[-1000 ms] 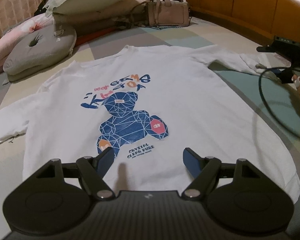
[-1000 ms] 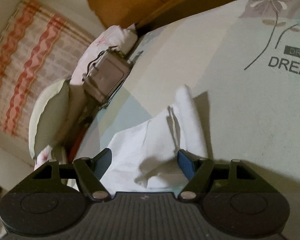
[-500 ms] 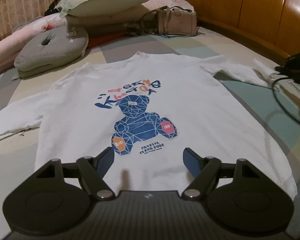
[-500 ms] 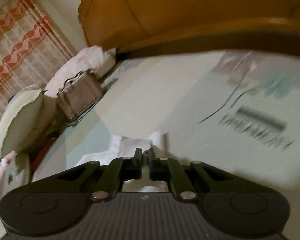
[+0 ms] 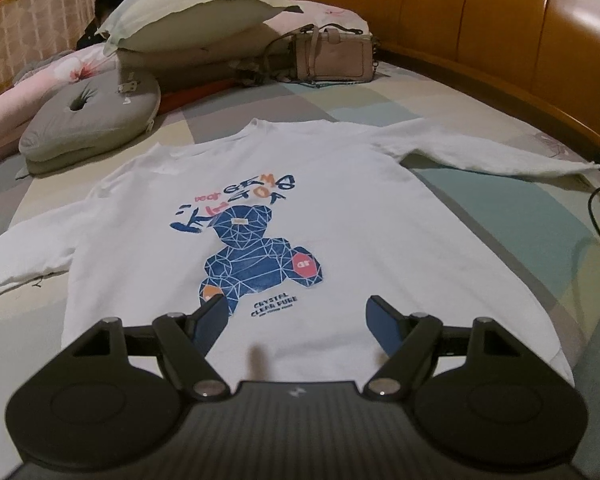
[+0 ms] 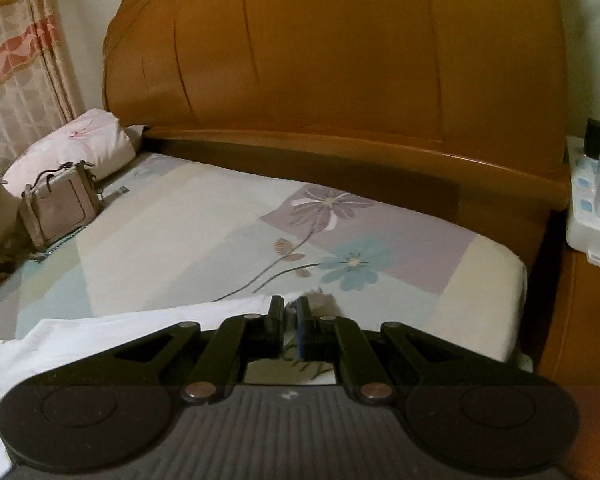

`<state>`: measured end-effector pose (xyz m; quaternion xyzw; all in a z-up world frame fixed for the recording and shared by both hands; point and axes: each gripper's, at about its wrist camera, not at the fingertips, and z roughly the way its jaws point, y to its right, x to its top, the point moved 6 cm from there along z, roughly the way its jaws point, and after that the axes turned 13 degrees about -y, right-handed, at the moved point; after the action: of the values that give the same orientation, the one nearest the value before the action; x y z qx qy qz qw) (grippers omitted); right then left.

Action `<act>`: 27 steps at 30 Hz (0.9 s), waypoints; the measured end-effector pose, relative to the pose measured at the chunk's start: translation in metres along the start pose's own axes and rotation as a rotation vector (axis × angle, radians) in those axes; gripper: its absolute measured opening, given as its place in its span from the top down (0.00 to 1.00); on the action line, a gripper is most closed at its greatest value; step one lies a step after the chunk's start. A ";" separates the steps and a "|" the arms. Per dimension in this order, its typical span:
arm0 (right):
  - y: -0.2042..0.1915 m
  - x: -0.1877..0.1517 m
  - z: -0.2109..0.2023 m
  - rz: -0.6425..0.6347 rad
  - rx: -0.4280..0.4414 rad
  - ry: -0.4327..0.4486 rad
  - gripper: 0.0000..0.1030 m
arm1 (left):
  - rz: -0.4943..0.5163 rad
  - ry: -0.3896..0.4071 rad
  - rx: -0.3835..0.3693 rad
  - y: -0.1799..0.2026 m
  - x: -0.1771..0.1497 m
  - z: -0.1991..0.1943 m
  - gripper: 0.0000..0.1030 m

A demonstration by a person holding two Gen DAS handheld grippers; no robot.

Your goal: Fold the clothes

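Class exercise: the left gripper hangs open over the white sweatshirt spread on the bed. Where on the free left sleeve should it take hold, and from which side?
Grip the left sleeve near its cuff end, coming from above with the open left gripper. It lies flat, stretched outward from the sweatshirt, so the end probably folds inward most easily.

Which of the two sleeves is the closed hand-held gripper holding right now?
The right hand-held gripper is shut on the end of the white sweatshirt's right-hand sleeve, stretched toward the wooden headboard. The other sleeve lies free.
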<state>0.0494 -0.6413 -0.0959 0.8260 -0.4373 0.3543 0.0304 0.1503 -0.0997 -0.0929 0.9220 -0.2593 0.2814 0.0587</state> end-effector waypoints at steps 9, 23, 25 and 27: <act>-0.021 0.000 0.012 -0.116 -0.145 -0.016 0.84 | 0.000 -0.009 0.012 -0.006 0.000 0.005 0.26; -0.325 -0.005 0.085 -0.707 0.400 -0.233 0.57 | -0.019 -0.027 0.021 -0.027 -0.004 0.023 0.26; -0.354 -0.017 0.102 -0.794 0.401 -0.273 0.57 | -0.025 -0.023 0.015 -0.030 -0.003 0.025 0.26; -0.382 -0.029 0.118 -0.880 0.401 -0.313 0.58 | -0.032 -0.023 0.016 -0.033 -0.003 0.027 0.26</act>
<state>0.3888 -0.4282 -0.1033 0.9648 0.0296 0.2570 -0.0479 0.1787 -0.0769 -0.1158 0.9297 -0.2430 0.2717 0.0528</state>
